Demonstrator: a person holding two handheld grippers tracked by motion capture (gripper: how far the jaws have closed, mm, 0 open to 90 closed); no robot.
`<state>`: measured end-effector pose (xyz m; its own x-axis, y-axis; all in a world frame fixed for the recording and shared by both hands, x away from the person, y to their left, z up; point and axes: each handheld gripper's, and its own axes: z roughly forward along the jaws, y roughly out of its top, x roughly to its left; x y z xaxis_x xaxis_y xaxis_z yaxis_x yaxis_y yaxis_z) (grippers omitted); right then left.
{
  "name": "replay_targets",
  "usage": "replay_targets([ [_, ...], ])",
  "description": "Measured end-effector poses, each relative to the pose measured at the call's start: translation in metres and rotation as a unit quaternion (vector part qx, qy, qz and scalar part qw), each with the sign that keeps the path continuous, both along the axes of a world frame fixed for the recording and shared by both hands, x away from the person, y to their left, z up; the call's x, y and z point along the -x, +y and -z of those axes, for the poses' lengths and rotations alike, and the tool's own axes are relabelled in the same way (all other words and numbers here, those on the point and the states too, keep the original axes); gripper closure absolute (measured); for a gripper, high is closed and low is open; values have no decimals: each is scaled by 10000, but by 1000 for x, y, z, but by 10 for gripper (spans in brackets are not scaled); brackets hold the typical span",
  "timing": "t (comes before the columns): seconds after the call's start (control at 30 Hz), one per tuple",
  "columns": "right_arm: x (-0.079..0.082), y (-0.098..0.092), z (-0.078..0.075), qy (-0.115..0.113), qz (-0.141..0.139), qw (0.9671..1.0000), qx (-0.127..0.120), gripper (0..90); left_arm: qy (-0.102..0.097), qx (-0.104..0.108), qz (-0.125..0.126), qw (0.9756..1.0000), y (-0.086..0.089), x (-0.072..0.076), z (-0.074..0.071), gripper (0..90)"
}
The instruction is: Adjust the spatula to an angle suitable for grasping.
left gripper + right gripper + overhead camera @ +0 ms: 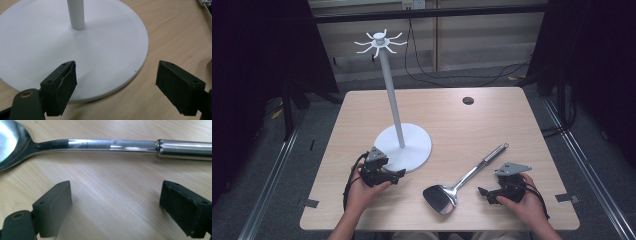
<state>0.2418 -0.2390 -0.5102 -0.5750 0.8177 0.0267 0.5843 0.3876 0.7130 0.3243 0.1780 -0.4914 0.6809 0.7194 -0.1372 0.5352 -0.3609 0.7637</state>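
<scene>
The right gripper has its jaws released, the shiny steel ladle lying just beyond them on the wooden counter. The left gripper, jaws released, straddles the white round-based hook stand.

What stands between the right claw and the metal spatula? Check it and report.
Nothing visible. The right claw is open, and bare table lies between its jaws and the spatula's handle, which runs across just ahead. In the high view the spatula lies apart from the white stand.
</scene>
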Motion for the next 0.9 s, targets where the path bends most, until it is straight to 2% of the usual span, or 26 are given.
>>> replay_targets([
  [0.27, -1, 0, 0, -12, -93, 10000, -3, 91, 65, -20, 160, 9998, -6, 3, -2, 166],
  [0.4, -1, -1, -2, 68, -83, 9999, 50, 104, 68, 8, 230, 9997, -11, 4, -4, 166],
  [0.43, 0, 0, -6, 72, -128, 9999, 64, 132, 58, 4, 261, 9996, -12, 5, -5, 166],
  [0.5, 1, 2, -11, -77, -206, 9998, -19, 160, 55, 1, 249, 9997, -13, 6, -5, 166],
  [0.6, 3, 6, -16, -171, -300, 9993, -111, 202, 89, 10, 269, 9996, -13, 5, -4, 166],
  [0.63, 6, 13, -21, -252, -382, 9987, -214, 305, 124, -7, 256, 9996, -13, 5, -2, 166],
  [0.67, 6, 13, -21, -252, -382, 9987, -214, 305, 124, -7, 256, 9996, -13, 5, -2, 166],
  [0.7, 7, 19, -24, -234, -488, 9982, -256, 396, 112, -25, 242, 9996, -13, 5, -2, 166],
  [0.73, 7, 22, -26, -231, -506, 9980, -293, 450, 112, -25, 242, 9996, -13, 5, -2, 166],
  [0.77, 7, 22, -26, -231, -506, 9980, -293, 450, 112, -10, 232, 9997, -13, 5, -2, 166],
  [0.83, 8, 28, -28, -118, -475, 9983, -303, 604, 100, 0, 218, 9997, -12, 5, -3, 166],
  [0.9, 9, 38, -31, -7, -673, 9968, -424, 769, 105, 1, 192, 9998, -11, 6, -2, 166],
])
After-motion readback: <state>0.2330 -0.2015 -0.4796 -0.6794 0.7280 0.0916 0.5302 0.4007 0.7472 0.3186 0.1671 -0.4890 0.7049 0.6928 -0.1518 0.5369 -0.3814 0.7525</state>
